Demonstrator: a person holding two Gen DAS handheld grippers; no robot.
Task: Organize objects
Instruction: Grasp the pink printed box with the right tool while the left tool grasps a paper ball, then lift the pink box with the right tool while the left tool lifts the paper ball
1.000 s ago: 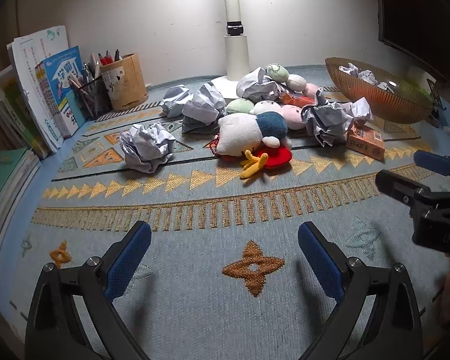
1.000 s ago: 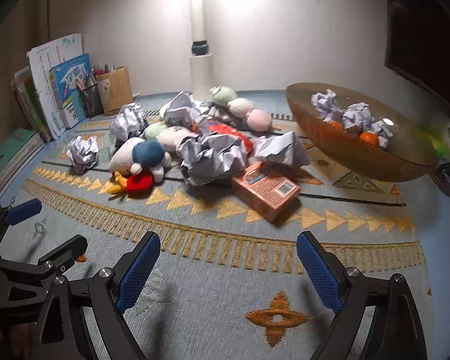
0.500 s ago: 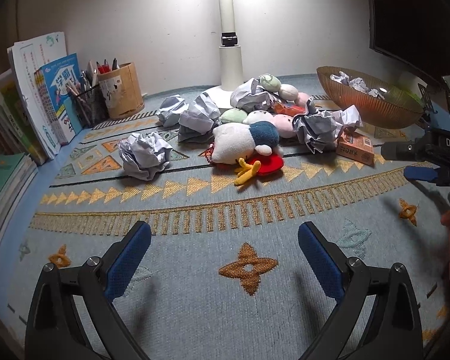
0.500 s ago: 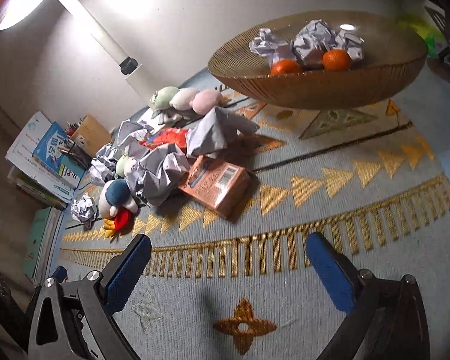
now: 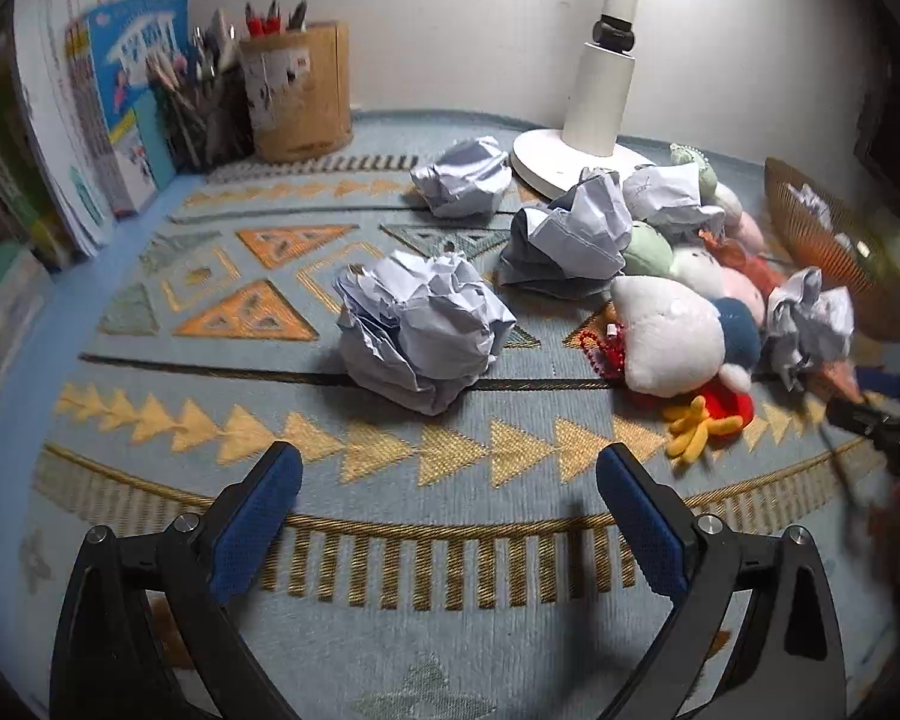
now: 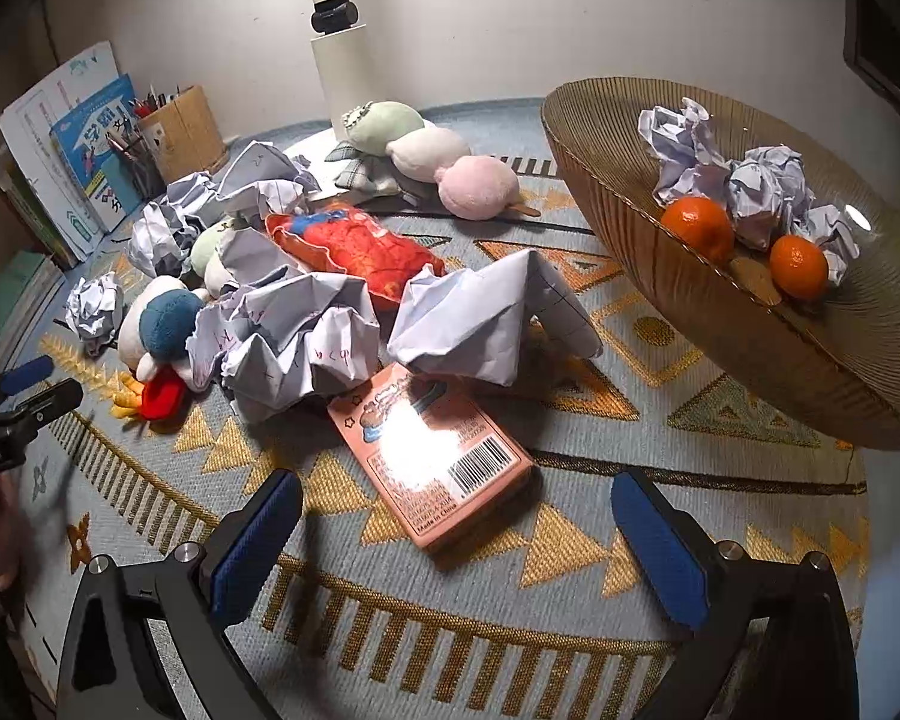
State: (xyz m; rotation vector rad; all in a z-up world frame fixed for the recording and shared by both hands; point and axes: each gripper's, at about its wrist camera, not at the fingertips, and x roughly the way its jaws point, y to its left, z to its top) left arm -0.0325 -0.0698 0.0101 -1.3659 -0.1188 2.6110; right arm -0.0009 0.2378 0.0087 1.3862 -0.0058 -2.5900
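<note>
White crumpled paper is the thing nearest to the left gripper point(image 5: 447, 501): one big paper ball point(image 5: 420, 330) lies on the patterned cloth point(image 5: 330, 630) of the tabletop, just ahead of the two blue pads, which stand wide apart and hold nothing. More paper balls lie behind it, and beside them to the right there is a plush duck point(image 5: 675, 348) with a white body and a blue head, mixed with other soft toys. The right gripper point(image 6: 456, 531) is also wide open and empty, and a pink card box point(image 6: 435, 456) lies flat on the cloth directly before it, touching a crumpled sheet point(image 6: 294, 342) at its far corner. To the right stands a woven brown bowl point(image 6: 720, 324), which already holds several paper balls and two oranges point(image 6: 699, 228). Behind everything stand a white lamp base point(image 5: 594, 120), a pen holder point(image 5: 297, 90) and some books point(image 5: 90, 102) against the wall. I think the next step is to grasp the paper ball or the box. The risk is that paper is light and springy, so a pad that arrives off centre may push it away into the toys. The flat box gives little edge to pinch, so the pads could slide over it or drag the cloth.
</note>
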